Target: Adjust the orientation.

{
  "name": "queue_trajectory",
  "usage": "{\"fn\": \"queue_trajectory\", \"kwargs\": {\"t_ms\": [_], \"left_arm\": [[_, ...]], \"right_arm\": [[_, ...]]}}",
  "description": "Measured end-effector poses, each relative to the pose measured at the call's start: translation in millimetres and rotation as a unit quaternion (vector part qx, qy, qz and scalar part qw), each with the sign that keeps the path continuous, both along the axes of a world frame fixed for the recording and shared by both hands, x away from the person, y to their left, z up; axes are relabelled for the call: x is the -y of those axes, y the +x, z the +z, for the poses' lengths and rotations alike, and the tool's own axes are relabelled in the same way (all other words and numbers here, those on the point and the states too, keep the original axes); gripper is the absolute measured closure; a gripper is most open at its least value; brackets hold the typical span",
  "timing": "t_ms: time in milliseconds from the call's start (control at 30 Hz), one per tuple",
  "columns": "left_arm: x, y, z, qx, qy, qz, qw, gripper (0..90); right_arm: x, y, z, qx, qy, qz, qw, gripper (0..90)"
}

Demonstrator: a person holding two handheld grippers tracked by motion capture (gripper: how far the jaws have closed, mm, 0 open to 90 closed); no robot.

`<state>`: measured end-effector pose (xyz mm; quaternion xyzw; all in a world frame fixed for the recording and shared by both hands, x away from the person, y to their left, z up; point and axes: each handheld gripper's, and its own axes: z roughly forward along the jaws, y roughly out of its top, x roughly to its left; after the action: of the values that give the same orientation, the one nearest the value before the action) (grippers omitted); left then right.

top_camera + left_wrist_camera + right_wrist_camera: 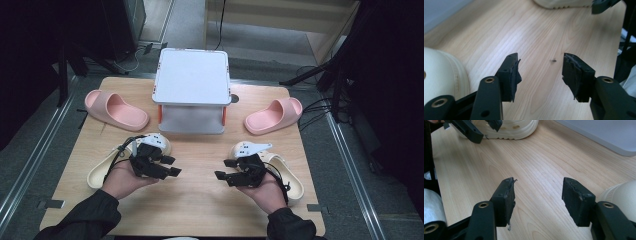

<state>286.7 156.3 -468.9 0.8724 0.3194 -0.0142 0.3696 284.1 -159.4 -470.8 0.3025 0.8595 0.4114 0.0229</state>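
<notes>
1. Left pink slipper lay on the table, untouched.
2. Left gripper hovered, jaws spread, empty, over a cream slipper.
3. Central rack stood empty; evidently nothing placed yet.
4. Right gripper matched, jaws apart, beside the other cream slipper.
5. Right pink slipper lay untouched.

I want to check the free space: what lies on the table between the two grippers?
Nothing: between the left gripper and the right gripper the wooden table is bare, as the high view shows.

Table pale matt wood w/ grain; pink slides & cream slides smooth matt foam-like.
</notes>
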Motion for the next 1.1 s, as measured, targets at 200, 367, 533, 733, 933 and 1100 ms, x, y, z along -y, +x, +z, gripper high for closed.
{"fn": "queue_trajectory", "kwargs": {"t_ms": [200,367,533,733,933,1100], "left_arm": [[0.5,-1.9,-1.3,0.010,-0.005,-0.008,0.9999,55.9],[3.4,-6.5,-2.0,0.025,0.004,-0.016,0.9996,58.5],[1.4,-8.1,-1.0,0.028,0.000,-0.017,0.9995,56.4],[-3.2,-10.1,0.5,0.016,-0.003,-0.002,0.9999,55.9],[-8.4,-15.1,3.3,0.020,-0.003,0.000,0.9998,56.0],[-11.5,-19.2,5.2,0.021,0.003,0.002,0.9998,55.5]], "right_arm": [[-0.9,1.7,-0.1,0.003,0.000,0.007,1.0000,44.5],[0.3,0.0,4.2,0.015,0.011,0.002,0.9998,46.5],[-1.7,-2.0,5.8,0.014,0.017,0.012,0.9997,45.8],[-7.9,-4.8,7.1,0.017,0.024,0.031,0.9991,43.5],[-11.1,-3.4,6.9,0.008,0.022,0.043,0.9988,44.1],[-15.1,-3.2,5.5,0.022,0.021,0.052,0.9982,42.9]]}}
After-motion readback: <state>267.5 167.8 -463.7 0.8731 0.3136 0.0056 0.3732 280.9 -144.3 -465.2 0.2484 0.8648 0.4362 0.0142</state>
